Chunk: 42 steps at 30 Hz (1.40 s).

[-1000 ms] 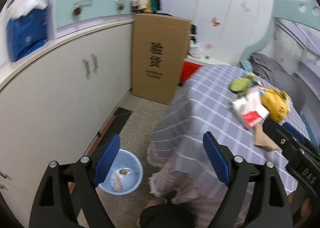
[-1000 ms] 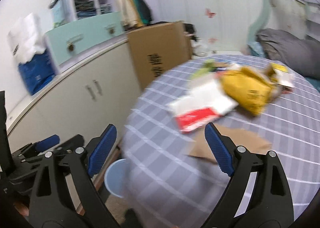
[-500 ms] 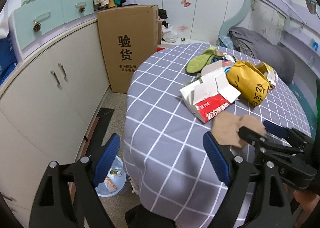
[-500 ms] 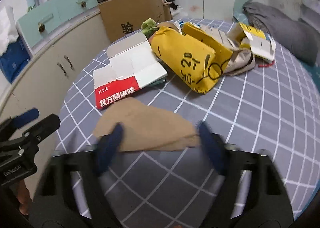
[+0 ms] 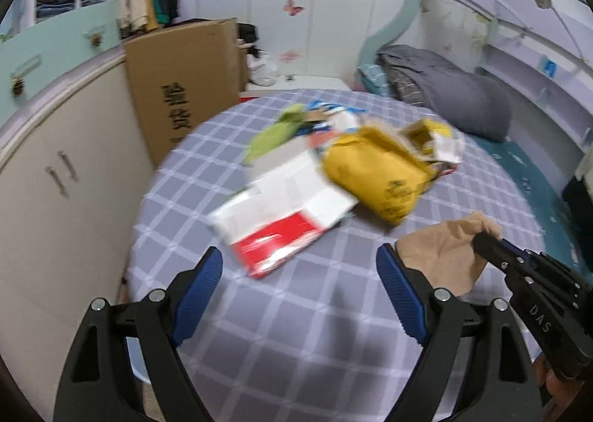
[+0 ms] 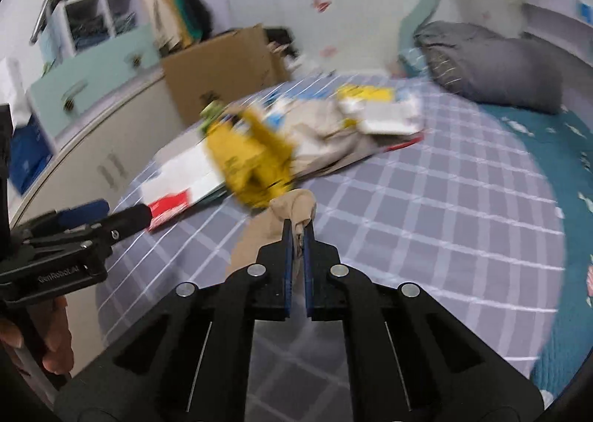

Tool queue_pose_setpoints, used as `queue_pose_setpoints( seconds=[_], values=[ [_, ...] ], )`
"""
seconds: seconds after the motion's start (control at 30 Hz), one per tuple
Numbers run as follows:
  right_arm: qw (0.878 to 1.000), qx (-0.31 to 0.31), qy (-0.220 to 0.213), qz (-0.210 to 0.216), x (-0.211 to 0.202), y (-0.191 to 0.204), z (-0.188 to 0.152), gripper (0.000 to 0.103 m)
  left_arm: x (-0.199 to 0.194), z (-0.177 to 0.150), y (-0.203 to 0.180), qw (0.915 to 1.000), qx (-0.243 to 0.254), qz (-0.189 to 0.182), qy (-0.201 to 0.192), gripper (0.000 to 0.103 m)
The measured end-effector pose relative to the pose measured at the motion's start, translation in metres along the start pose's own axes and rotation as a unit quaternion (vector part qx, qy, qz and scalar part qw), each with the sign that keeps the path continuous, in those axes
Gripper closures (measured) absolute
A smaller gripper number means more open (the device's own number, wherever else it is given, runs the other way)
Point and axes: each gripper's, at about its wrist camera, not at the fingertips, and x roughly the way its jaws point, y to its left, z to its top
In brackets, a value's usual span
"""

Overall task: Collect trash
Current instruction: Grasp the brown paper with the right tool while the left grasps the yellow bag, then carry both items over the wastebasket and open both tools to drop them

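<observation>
A crumpled brown paper (image 6: 287,212) hangs lifted off the checked tablecloth (image 6: 426,207), pinched in my right gripper (image 6: 296,236), which is shut on its edge. In the left wrist view the same brown paper (image 5: 441,251) shows at the tip of the right gripper (image 5: 485,240). My left gripper (image 5: 300,284) stands open above the tablecloth (image 5: 296,310), nothing between its blue pads. Just beyond it lies a red and white carton (image 5: 285,221), then a yellow bag (image 5: 378,173) and a green item (image 5: 270,136) in a pile of trash.
A tall cardboard box (image 5: 185,88) stands against white cupboards (image 5: 55,181) on the left. A grey pillow (image 5: 444,92) lies on the bed behind the table. A hand (image 6: 55,348) holds the left gripper (image 6: 100,214) at the lower left of the right wrist view.
My right gripper closed on the brown paper and raised it off the cloth. My left gripper swung from over the floor and blue basin to above the table, still open.
</observation>
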Motion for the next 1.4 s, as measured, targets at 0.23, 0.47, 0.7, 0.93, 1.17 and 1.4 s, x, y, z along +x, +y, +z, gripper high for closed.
queue_pose_setpoints(
  seconds=[0.23, 0.47, 0.7, 0.93, 1.17, 1.4],
  values=[
    [0.998, 0.041, -0.032, -0.032, -0.003, -0.040, 0.014, 0.098, 0.030, 0.016, -0.061, 0.9989, 0.048, -0.001, 0.000, 0.020],
    [0.998, 0.052, -0.029, -0.017, 0.005, -0.059, 0.019, 0.098, 0.064, 0.020, -0.093, 0.9921, 0.104, 0.069, 0.004, 0.030],
    [0.998, 0.052, -0.036, 0.001, 0.003, -0.062, 0.022, 0.098, 0.075, 0.028, -0.082, 0.9930, 0.076, 0.091, 0.005, 0.087],
    [0.997, 0.052, -0.049, 0.020, -0.007, -0.050, 0.029, 0.098, 0.026, 0.032, -0.059, 0.9951, 0.032, 0.074, -0.057, 0.099],
    [0.996, 0.034, -0.062, 0.053, -0.027, -0.015, 0.037, 0.098, -0.025, 0.026, -0.033, 0.9941, -0.013, 0.042, -0.099, 0.099],
    [0.992, -0.001, -0.064, 0.107, -0.041, 0.044, 0.047, 0.098, -0.078, 0.009, 0.032, 0.9881, -0.066, 0.037, -0.134, 0.099]
  ],
)
